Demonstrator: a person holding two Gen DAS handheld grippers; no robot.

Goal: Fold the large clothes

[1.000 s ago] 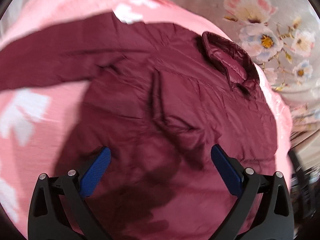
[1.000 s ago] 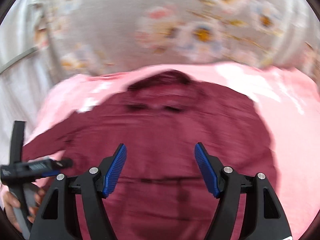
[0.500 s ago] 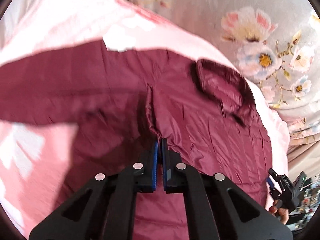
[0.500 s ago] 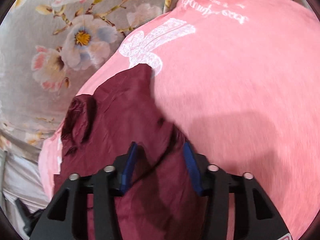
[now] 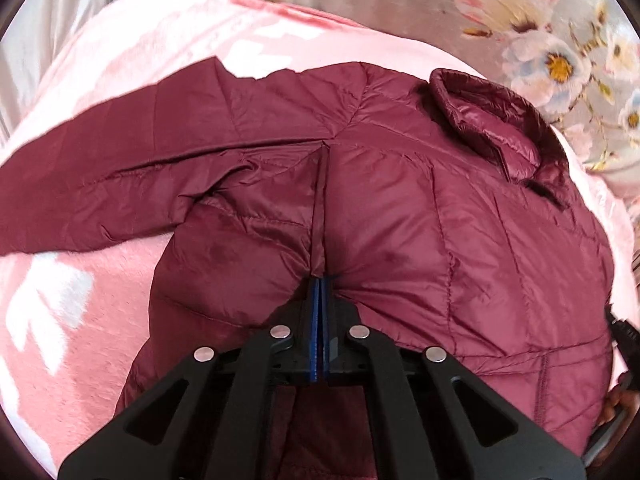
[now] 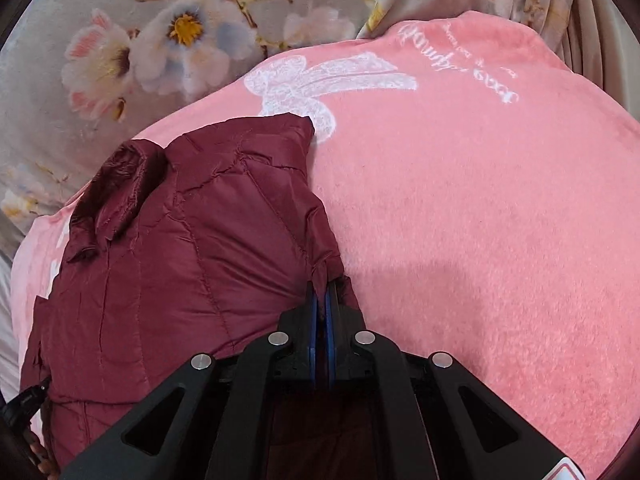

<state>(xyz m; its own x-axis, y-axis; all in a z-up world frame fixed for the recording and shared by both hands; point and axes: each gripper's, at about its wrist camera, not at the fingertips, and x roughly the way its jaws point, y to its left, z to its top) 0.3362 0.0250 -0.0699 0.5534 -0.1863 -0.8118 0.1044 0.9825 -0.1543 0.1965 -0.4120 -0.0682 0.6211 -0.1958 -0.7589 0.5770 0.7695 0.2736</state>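
Home bedroom: bed w/ pink fleece blanket (image 6: 480,200), floral sheet (image 6: 140,40) behind.

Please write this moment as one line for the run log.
left gripper: shut on jacket | right gripper: shut on jacket edge | jacket: flat on pink blanket

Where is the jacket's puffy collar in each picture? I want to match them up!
Left wrist view: the collar sits at the upper right, near the flowered fabric.
Right wrist view: the collar sits at the middle left, on the jacket's far end.
Shared landmark: the pink blanket under the maroon jacket.
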